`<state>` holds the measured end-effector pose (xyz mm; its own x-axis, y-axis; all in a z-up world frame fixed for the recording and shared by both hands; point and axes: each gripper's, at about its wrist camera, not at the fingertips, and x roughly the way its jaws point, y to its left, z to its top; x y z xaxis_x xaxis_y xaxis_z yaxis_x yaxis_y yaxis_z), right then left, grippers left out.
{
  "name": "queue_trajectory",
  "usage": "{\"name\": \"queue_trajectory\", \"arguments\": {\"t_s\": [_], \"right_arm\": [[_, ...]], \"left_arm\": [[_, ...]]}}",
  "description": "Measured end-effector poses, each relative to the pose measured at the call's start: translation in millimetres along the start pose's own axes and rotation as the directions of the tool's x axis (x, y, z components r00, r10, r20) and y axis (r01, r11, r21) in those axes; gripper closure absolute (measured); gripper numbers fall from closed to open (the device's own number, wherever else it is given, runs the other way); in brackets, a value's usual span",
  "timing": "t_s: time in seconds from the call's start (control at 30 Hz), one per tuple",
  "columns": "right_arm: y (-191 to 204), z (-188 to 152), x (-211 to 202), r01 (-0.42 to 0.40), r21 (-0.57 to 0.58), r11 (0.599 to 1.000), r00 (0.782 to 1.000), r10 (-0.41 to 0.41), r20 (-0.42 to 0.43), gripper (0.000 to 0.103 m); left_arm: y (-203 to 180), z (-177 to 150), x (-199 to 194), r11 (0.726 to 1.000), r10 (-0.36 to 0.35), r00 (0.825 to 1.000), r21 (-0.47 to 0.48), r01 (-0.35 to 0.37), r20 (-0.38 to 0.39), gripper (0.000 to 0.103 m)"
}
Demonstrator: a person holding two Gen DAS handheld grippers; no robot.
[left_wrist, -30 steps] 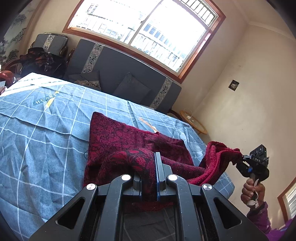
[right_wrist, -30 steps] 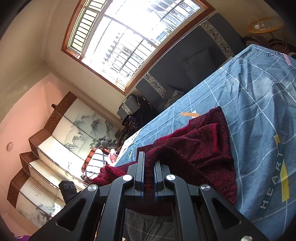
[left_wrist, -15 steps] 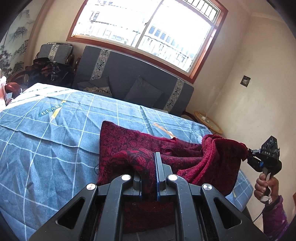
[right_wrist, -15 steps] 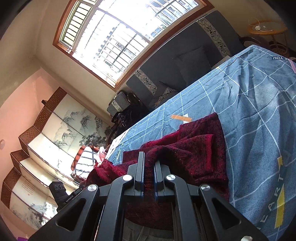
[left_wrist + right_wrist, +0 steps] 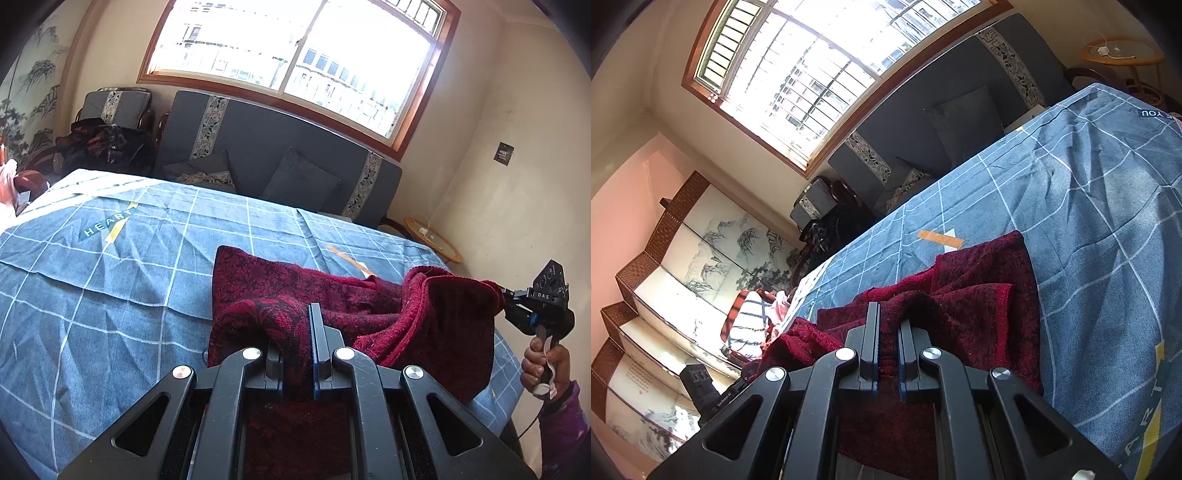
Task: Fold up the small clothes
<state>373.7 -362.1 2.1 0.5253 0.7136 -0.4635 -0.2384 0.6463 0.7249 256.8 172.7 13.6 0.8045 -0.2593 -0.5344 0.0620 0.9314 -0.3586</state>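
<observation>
We record one dark red knitted garment (image 5: 295,291) lying partly on the blue checked bedsheet (image 5: 110,295), its near edge lifted. Our left gripper (image 5: 297,343) pinches a fold of it at six o'clock in the left wrist view. Our right gripper (image 5: 888,350) pinches another bunched fold; seen from the left, it sits at three o'clock, a hand (image 5: 543,365) beneath it.

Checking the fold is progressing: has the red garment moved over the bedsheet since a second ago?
Yes. The red garment, in both tongs, has been carried forward over the blue checked sheet, toward the sofa.
</observation>
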Motion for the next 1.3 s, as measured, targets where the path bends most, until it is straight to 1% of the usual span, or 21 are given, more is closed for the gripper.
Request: {"name": "queue_trajectory", "arguments": {"t_s": [0.33, 0.67, 0.97, 1.3], "right_arm": [[-4, 4, 17, 0.018, 0.01, 1.0, 1.0, -0.018, -0.014, 0.094], [-11, 10, 27, 0.024, 0.027, 0.999, 1.0, -0.024, -0.013, 0.094], [-25, 13, 39, 0.032, 0.061, 0.998, 0.999, -0.03, -0.02, 0.094], [-44, 13, 51, 0.039, 0.104, 0.994, 0.999, -0.035, -0.032, 0.094]], "left_arm": [[12, 2, 17, 1.0, 0.013, 1.0, -0.016, -0.013, -0.019, 0.093], [15, 7, 27, 1.0, 0.022, 1.0, -0.012, -0.022, -0.021, 0.093], [20, 14, 45, 0.999, 0.027, 0.999, -0.022, -0.028, -0.031, 0.093], [23, 13, 58, 0.999, 0.037, 0.998, -0.027, -0.038, -0.043, 0.093]]}}
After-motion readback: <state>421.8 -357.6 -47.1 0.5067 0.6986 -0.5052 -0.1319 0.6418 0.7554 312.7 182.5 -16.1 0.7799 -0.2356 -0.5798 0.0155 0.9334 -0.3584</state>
